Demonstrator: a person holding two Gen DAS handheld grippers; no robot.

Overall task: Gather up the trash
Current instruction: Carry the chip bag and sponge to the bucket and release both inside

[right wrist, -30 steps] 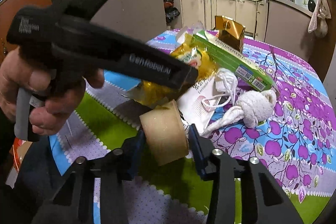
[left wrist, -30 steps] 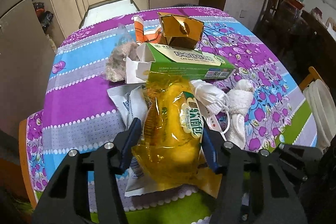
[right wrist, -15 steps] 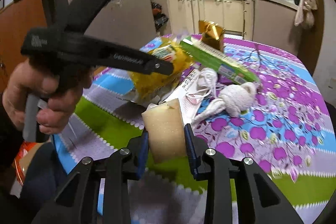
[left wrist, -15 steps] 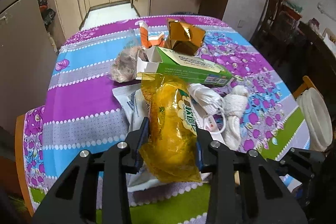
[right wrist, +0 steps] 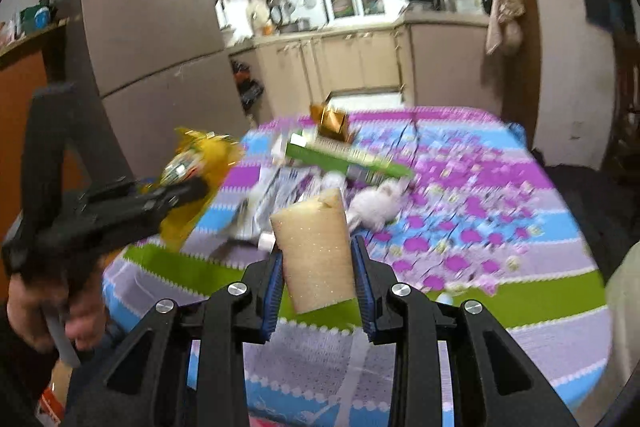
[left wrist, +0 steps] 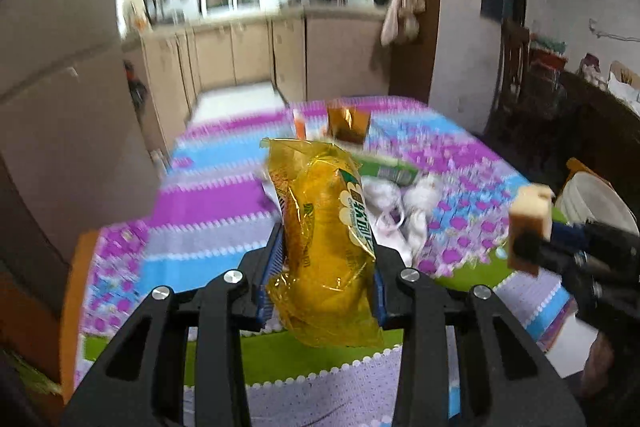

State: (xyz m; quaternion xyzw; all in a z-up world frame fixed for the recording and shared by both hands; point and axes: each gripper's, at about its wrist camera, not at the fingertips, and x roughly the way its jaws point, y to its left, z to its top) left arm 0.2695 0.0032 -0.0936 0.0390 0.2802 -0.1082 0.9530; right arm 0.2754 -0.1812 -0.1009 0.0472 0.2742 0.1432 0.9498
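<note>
**Two pieces of trash lifted off the table**

Item 1: yellow snack bag (left wrist: 324,251). Glossy, crinkled clear-yellow plastic, puffed and oblong, with a white scalloped label carrying green characters too blurred for me to read. My left tongs (left wrist: 322,283) are closing on its lower half, the blue pads pressing both sides, jaws about as wide as the bag. It is hanging in the air above the near edge of the table (left wrist: 208,211).

Item 2: tan foam block (right wrist: 314,255). Matte, finely speckled, spongy, roughly cylindrical with a ragged top edge. My right tongs (right wrist: 316,291) are clamping it upright between blue pads, jaws parted only by the block's width. It is sitting clear of the table, over the green stripe at the near edge.

Item 3: tablecloth. Striped in purple, blue, lilac and green, with white scalloped trim and a flower print on the far side.

Item 4: things lying on the table, well beyond both tongs:
- green carton (right wrist: 348,157), long, flat cardboard, print smeared by motion;
- gold foil box (right wrist: 332,121), shiny and creased, behind the carton;
- white cloth bundle (right wrist: 376,205), soft and lumpy, just in front of the carton;
- white printed wrappers (right wrist: 276,195), flat plastic, text unreadable.
</note>
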